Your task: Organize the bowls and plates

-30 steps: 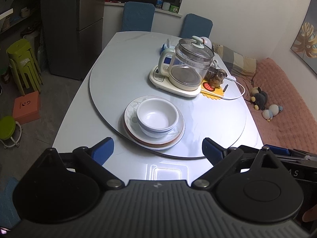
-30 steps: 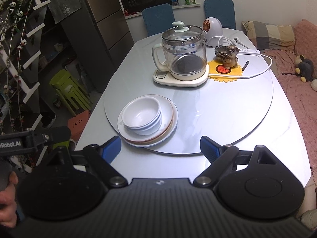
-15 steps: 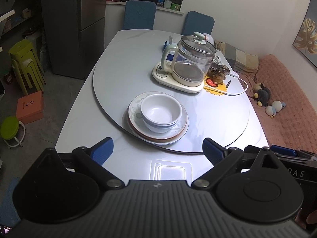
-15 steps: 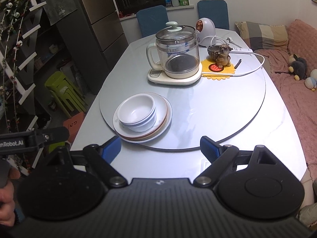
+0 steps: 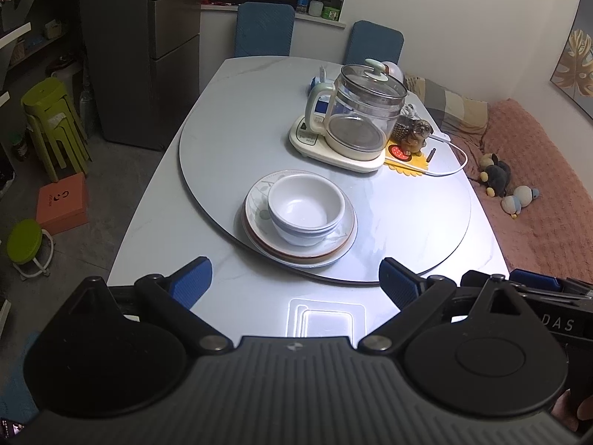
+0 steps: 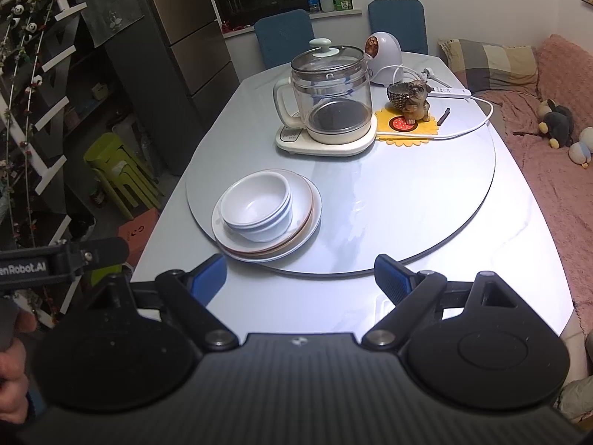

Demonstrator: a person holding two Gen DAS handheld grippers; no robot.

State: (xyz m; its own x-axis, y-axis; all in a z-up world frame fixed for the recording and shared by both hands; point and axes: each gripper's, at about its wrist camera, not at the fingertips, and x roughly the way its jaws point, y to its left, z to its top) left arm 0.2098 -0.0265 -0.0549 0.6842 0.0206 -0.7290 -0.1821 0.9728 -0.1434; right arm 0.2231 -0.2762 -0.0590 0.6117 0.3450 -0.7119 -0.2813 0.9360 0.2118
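Note:
White bowls (image 5: 305, 211) sit nested on a stack of plates (image 5: 259, 200) at the near left of the round turntable (image 5: 426, 230). The same bowls (image 6: 257, 205) and plates (image 6: 304, 218) show in the right wrist view. My left gripper (image 5: 296, 283) is open and empty, held above the table's near edge, short of the stack. My right gripper (image 6: 300, 274) is open and empty too, also near the front edge, with the stack ahead and to its left.
A glass kettle on its base (image 5: 361, 126), a dog figurine on a yellow mat (image 5: 413, 139) and a white cable (image 6: 470, 126) stand behind the stack. Two blue chairs (image 5: 265, 29) are at the far end. A pink sofa (image 5: 537, 193) is at the right, green stools (image 5: 52, 118) at the left.
Both grippers have drawn back and risen a little from the table; the stack looks smaller and farther. Bowls and plates have not moved. Both stay open.

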